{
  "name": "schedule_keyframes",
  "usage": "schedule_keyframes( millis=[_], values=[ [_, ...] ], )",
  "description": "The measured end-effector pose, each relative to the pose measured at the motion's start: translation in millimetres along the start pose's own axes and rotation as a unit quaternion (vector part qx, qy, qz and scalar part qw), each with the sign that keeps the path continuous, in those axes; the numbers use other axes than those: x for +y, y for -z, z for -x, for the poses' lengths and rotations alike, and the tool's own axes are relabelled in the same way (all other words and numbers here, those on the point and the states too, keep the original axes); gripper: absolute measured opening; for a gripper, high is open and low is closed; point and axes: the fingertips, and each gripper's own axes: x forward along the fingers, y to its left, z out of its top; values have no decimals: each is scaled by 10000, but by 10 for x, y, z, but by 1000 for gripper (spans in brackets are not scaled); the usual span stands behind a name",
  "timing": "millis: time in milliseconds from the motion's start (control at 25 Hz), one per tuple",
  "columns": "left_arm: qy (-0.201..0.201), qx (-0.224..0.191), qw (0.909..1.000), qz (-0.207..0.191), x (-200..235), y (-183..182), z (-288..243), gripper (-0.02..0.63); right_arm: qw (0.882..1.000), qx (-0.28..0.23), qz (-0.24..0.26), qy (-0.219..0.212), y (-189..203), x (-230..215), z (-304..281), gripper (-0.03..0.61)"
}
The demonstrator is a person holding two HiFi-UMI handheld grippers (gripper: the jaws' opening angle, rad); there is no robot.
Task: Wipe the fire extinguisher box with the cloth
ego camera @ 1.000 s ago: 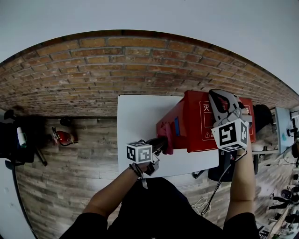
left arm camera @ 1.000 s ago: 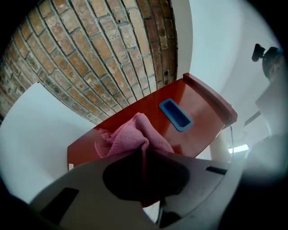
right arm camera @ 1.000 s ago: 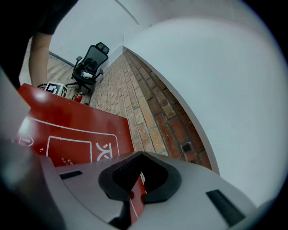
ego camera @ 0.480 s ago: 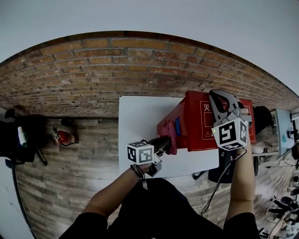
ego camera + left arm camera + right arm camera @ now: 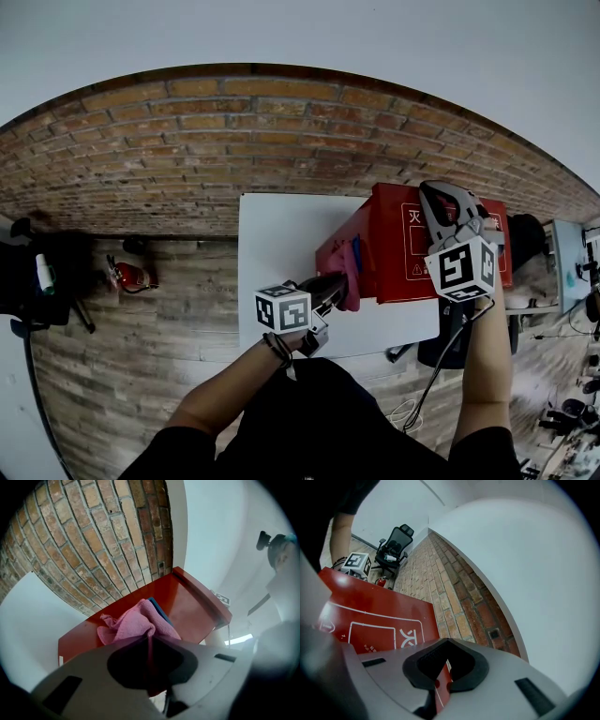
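Brick wall (image 5: 187, 141) backs a white surface (image 5: 281, 234). The left tool (image 5: 149, 644), jaws closed on a pink cloth (image 5: 136, 623), sets the bunched cloth against the near end face of the red fire extinguisher box (image 5: 412, 244). The box lies at 3 o'clock on the surface. The right tool (image 5: 440, 679), at 2 o'clock from the left, is clamped on a thin edge of the box. Technique: hold the pinch firm, spread the cloth flat on the panel and stroke in overlapping passes. Let the right tool brace the box against sliding.
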Motion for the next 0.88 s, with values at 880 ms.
schedule_keyframes(
  millis=[880],
  values=[
    [361, -399, 9985, -128, -515, -248, 23, 55, 10000, -11, 3, -4, 3, 1, -2, 18]
  ],
)
